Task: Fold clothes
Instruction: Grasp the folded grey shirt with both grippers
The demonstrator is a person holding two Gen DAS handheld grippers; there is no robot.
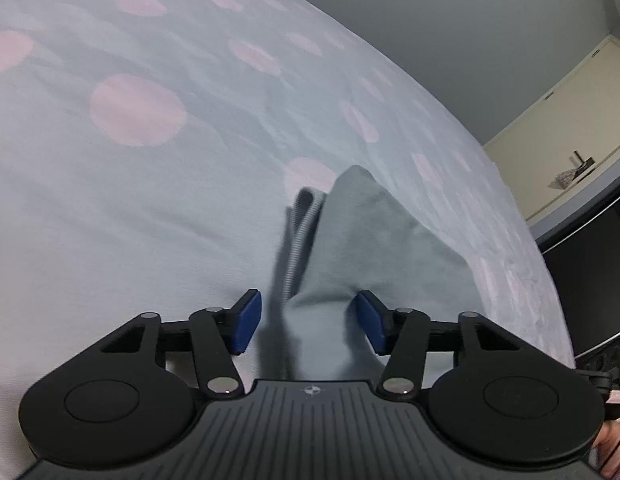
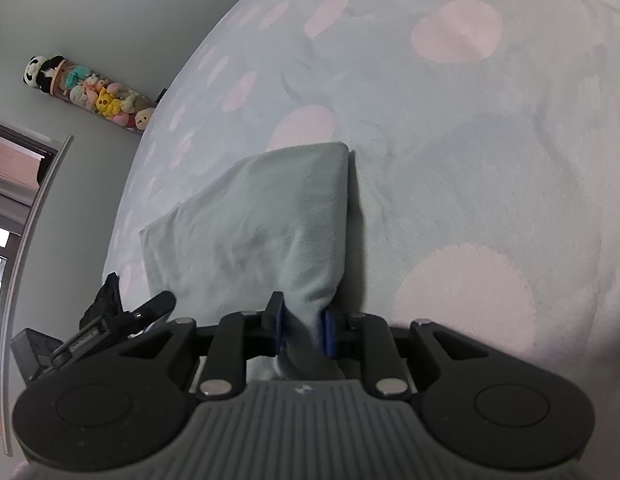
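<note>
Pale grey-green, soft knit garment (image 1: 349, 248) lies on the bed, whose fleecy light-blue blanket with large pink dots (image 1: 134, 108) spreads under everything. In the left wrist view the cloth rises from between the fingers as a tapering peak, its long axis running from near to far and its tip pointing away toward the far edge of the bed. A ribbed grey hem or cuff (image 1: 300, 232) shows along its left side, folded over itself. The left hand-held gripper (image 1: 308, 322) stands released: its blue pads (image 1: 246, 322) are well apart, the right pad touching the fabric, the left one just beside it.

In the right wrist view the same garment (image 2: 262, 220) looks like a broad, slightly crumpled folded panel with a rounded far-right corner, stretching away from the fingers and widening to the left. The right hand-held gripper (image 2: 304, 326) is clenched on the cloth's near corner, blue pads (image 2: 329, 332) pressing a bunched fold between them.

Beyond the bed, a cream cabinet (image 1: 565, 128) stands at the far right in the left view; a clear tube of small plush toys (image 2: 90, 94) hangs on the grey wall at the far left in the right view.
</note>
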